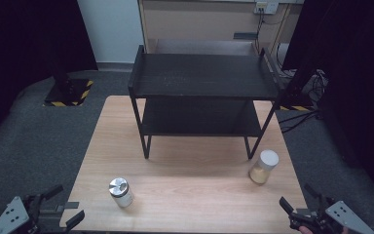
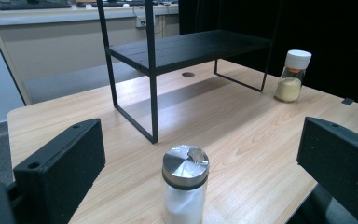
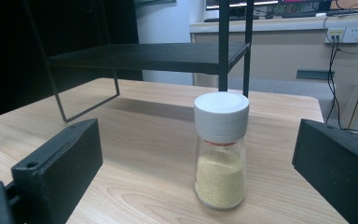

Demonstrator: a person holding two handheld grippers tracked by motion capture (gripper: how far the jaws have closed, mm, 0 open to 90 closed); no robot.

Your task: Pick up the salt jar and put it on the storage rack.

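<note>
A glass shaker of white powder with a silver lid point(image 1: 120, 191) point(image 2: 184, 185) stands near the table's front left. My left gripper point(image 1: 64, 206) point(image 2: 200, 161) hangs off the front left corner, open, with the shaker a short way ahead between its jaws. At the right stands a white-capped jar of yellow granules point(image 1: 264, 166) point(image 3: 220, 149) point(image 2: 292, 76). My right gripper point(image 1: 299, 201) point(image 3: 196, 163) is open at the front right corner, the jar ahead of its jaws.
A black two-tier metal shelf point(image 1: 202, 97) point(image 2: 186, 49) point(image 3: 144, 56) stands on the far half of the wooden table point(image 1: 190, 190), both tiers bare. Grey carpet surrounds the table; cables point(image 1: 311, 85) lie on the floor at the far right.
</note>
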